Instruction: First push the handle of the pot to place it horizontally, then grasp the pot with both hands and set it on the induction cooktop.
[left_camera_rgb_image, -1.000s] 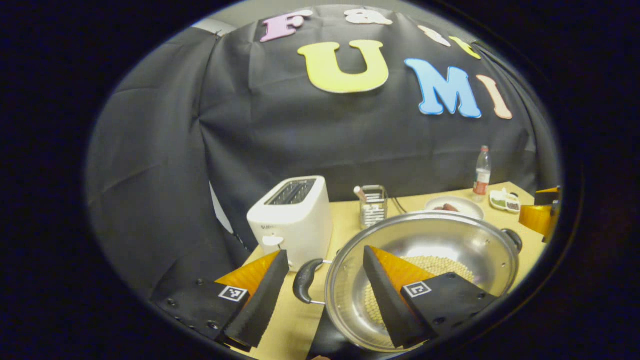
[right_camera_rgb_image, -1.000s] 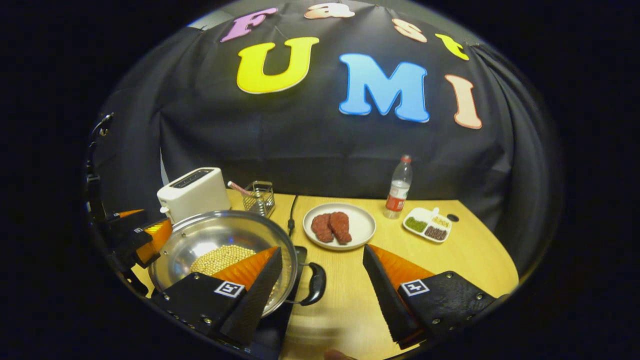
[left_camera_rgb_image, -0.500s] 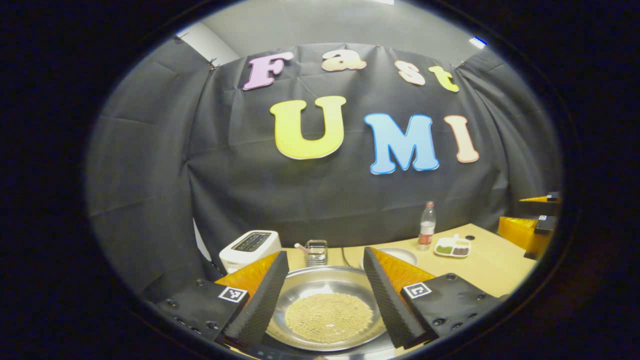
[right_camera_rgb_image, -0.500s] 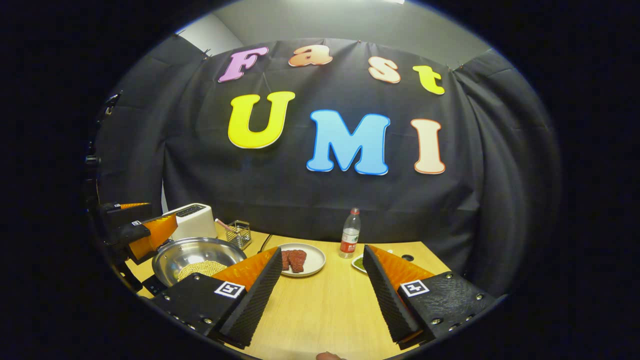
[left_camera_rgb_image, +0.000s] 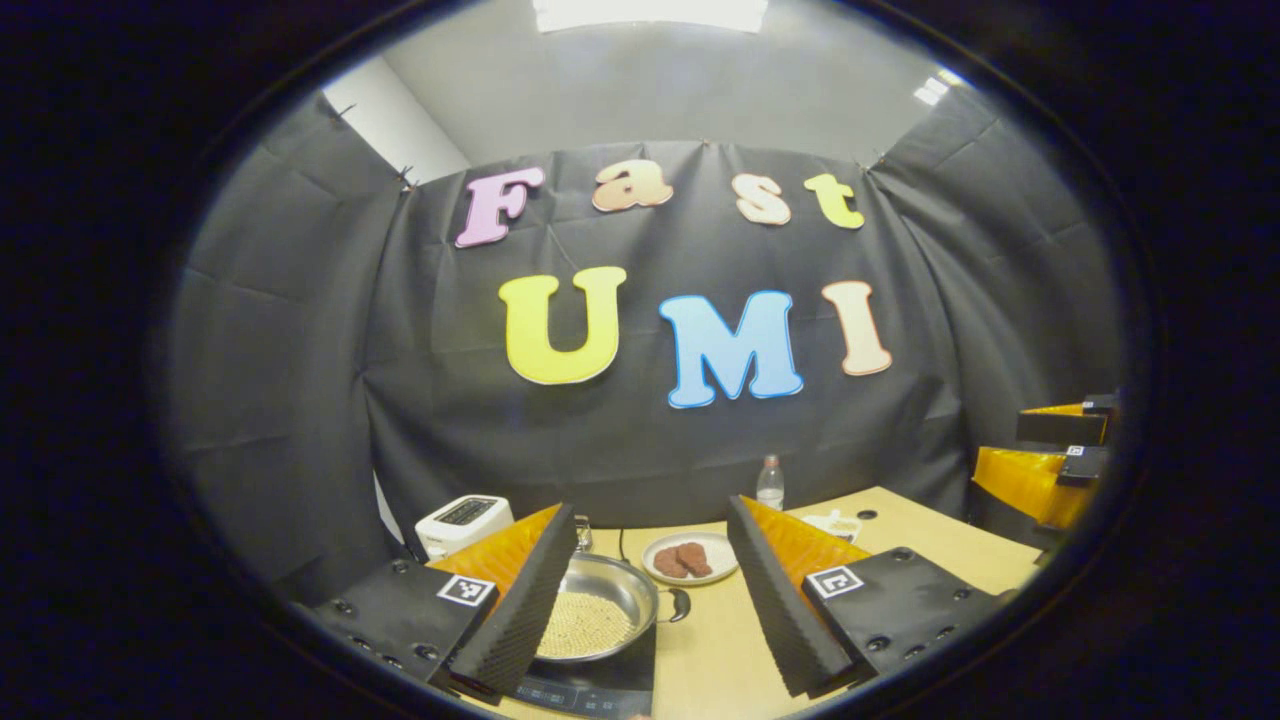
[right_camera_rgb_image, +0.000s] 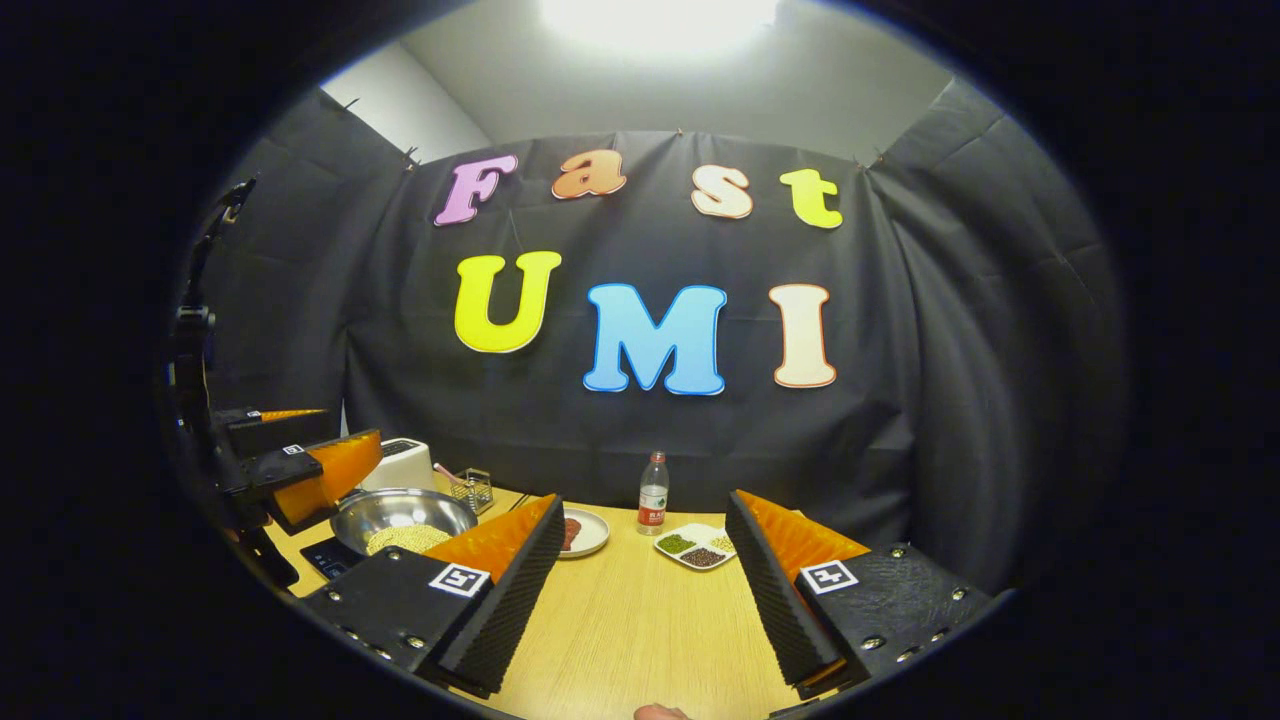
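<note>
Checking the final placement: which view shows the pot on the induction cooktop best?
The left gripper view: the pot sits on the induction cooktop, its right handle visible. In the right gripper view it is smaller, partly behind the right gripper's finger.

Right gripper (right_camera_rgb_image: 640, 590): fingers spread wide, nothing between them, above bare table (right_camera_rgb_image: 640, 630).
Left gripper (right_camera_rgb_image: 300, 465): far left, apart from the pot.
Pot (right_camera_rgb_image: 400, 515): steel, pale beans inside, sitting on the induction cooktop (right_camera_rgb_image: 325, 557).
Toaster (right_camera_rgb_image: 400, 462): white, behind the pot.
Wire basket (right_camera_rgb_image: 477, 488): right of the toaster.
Plate (right_camera_rgb_image: 585, 532): holds red meat.
Bottle (right_camera_rgb_image: 652, 494): upright near the wall.
Divided dish (right_camera_rgb_image: 693, 547): just right of the plate.
</note>
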